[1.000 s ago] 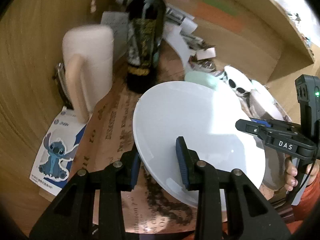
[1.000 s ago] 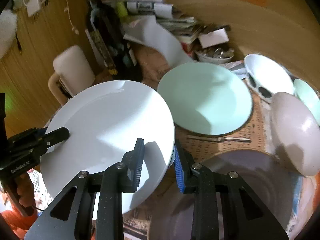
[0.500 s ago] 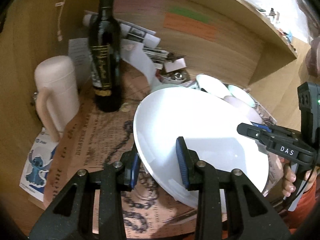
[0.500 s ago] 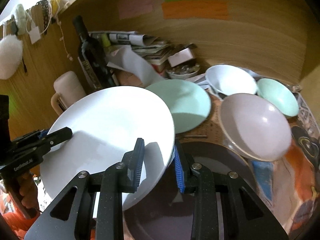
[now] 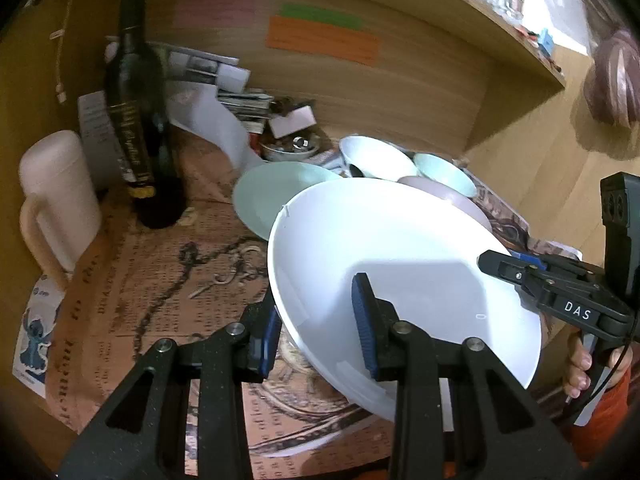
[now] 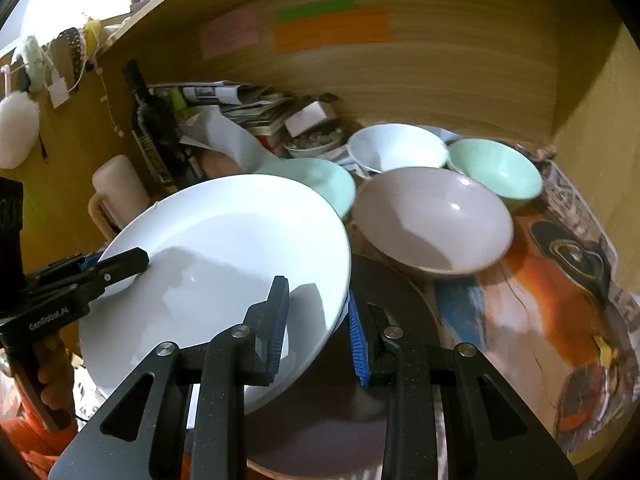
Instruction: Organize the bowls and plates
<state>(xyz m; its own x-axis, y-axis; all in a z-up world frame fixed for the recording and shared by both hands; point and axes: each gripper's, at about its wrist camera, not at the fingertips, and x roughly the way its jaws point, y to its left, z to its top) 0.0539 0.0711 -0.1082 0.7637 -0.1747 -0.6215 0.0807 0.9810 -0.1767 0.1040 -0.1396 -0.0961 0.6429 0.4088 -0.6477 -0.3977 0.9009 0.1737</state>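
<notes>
You hold one white plate (image 5: 400,264) with both tools, tilted and lifted clear of the table (image 5: 152,280). Your left hand-held gripper (image 5: 316,328) is clamped on the plate's rim at its 7 o'clock edge in the left wrist view, one blue pad under the rim and one on the upper face. Your right hand-held gripper (image 6: 316,320) is clamped on the opposite rim, at the plate's 4 o'clock edge in the right wrist view; jaws narrowly parted, pads pressing on the plate from both sides.

Under the plate in the right wrist view lies a dark plate (image 6: 384,360) on the table. At 1 o'clock from the white plate stands a pale pink bowl (image 6: 432,220), touching or just beside a mint bowl (image 6: 492,168) and a white bowl (image 6: 396,148) behind it. A mint plate (image 6: 320,180) lies at 12 o'clock, partly hidden by the white plate's rim.

At 10 o'clock in the left wrist view stand a dark bottle (image 5: 136,120) and, at 9 o'clock, a cream jug (image 5: 56,192). Papers (image 5: 224,80) are heaped against the back wall.
</notes>
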